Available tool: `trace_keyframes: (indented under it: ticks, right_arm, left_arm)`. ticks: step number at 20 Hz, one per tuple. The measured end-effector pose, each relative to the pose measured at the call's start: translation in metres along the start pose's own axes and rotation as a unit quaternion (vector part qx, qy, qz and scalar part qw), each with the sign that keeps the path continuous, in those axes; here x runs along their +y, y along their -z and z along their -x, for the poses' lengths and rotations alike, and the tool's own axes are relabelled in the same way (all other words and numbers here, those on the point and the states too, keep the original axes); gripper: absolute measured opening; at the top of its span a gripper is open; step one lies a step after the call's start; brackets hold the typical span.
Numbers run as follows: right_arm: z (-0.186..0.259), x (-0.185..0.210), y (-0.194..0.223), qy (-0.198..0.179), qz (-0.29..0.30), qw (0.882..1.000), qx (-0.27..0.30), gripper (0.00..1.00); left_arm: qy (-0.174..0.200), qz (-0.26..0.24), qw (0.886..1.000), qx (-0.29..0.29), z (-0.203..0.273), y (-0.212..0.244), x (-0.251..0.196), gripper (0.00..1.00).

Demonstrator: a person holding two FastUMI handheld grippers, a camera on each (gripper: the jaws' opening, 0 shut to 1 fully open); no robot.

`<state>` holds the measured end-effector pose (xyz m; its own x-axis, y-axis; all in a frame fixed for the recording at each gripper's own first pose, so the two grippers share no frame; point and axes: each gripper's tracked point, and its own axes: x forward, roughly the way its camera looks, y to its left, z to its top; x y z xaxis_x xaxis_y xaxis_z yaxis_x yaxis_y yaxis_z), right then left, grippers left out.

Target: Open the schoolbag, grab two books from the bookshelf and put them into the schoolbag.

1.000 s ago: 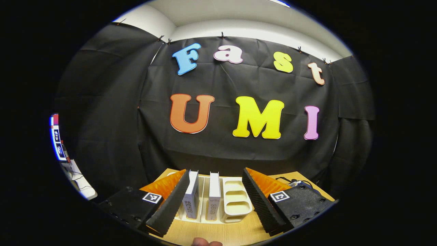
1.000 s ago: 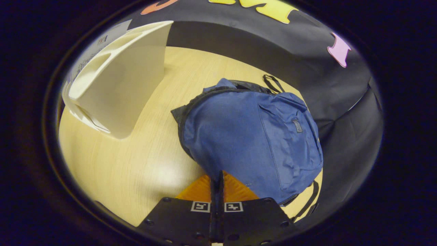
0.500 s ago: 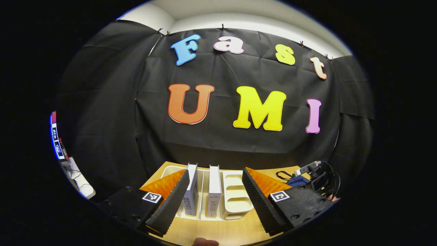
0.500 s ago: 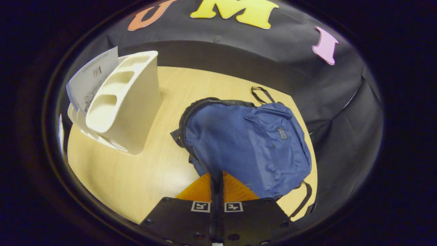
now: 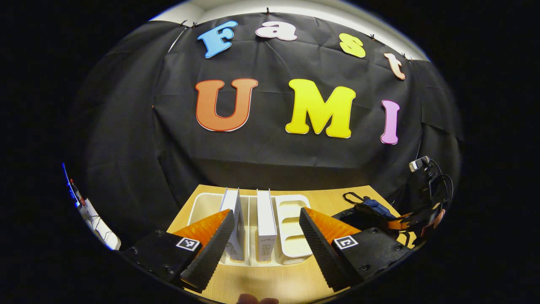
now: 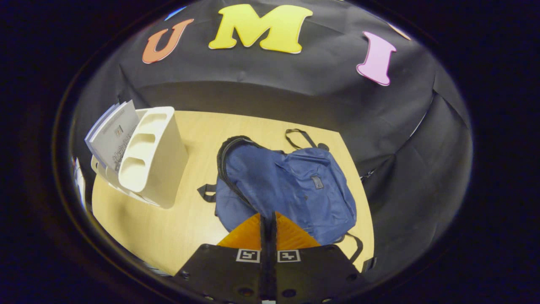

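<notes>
Schoolbag, blue with a dark zip line curving round its top edge, lies flat on the light wooden counter just ahead of the right hand-held gripper. That gripper's fingers are pressed together above the bag's near edge; whether they pinch a zip pull or fabric I cannot tell. Off to its left stands the cream bookshelf, with books leaning in its far slots.

Straight ahead of the left hand-held gripper, whose fingers are spread wide and hold nothing, the same bookshelf sits on the counter. Two white books stand upright in it, framed between the open fingers. Far to that gripper's right, the schoolbag shows beside the other hand-held gripper.
</notes>
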<state>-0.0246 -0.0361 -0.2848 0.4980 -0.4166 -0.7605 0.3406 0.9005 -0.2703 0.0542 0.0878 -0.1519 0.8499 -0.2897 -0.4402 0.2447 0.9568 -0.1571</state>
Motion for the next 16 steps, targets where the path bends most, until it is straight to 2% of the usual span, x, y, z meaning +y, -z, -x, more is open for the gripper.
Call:
trace_keyframes:
  ticks: [1, 2, 9, 13, 16]
  right_arm:
    - [0.003, -0.006, -0.002, -0.001, -0.005, 1.000, -0.002, 0.03]
    - [0.006, -0.011, -0.005, -0.001, -0.008, 1.000, -0.005, 0.00]
    - [0.017, -0.042, -0.020, -0.015, -0.019, 0.999, -0.024, 0.00]
    - [0.021, -0.053, -0.028, -0.029, -0.015, 0.999, -0.031, 0.00]
    - [0.020, -0.057, -0.030, -0.042, -0.013, 0.998, -0.033, 0.00]
  left_arm:
    - [0.001, 0.002, 1.000, 0.014, -0.006, 0.004, -0.001, 0.99]
    - [0.003, 0.003, 1.000, 0.031, -0.013, 0.007, -0.002, 0.99]
    - [0.000, -0.023, 0.990, 0.140, -0.059, 0.023, 0.007, 0.99]
    - [0.015, -0.023, 0.973, 0.228, -0.075, 0.038, 0.002, 0.99]
    - [0.009, -0.024, 0.960, 0.280, -0.085, 0.044, 0.002, 0.99]
